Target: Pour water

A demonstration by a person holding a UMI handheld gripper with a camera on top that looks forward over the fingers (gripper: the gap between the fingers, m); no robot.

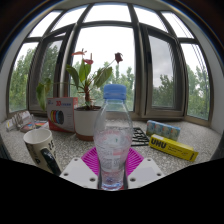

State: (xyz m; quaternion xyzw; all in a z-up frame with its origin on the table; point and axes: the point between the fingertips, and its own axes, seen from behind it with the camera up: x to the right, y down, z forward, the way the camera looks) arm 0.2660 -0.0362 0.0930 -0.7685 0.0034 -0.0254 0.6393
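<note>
Fingers (110,165): pink pads against both sides of the water bottle (113,140), apparently clamped on it; bottle upright, blue cap on.
Mug (40,148): white, patterned, near left on the tabletop (185,138), close beside the bottle; the likely target.
Potted plant (88,100): far, behind the bottle.
Yellow box (173,148): right.
Advice: cap must come off first; then tilt slowly leftward, neck over the mug's rim, grip firm.
</note>
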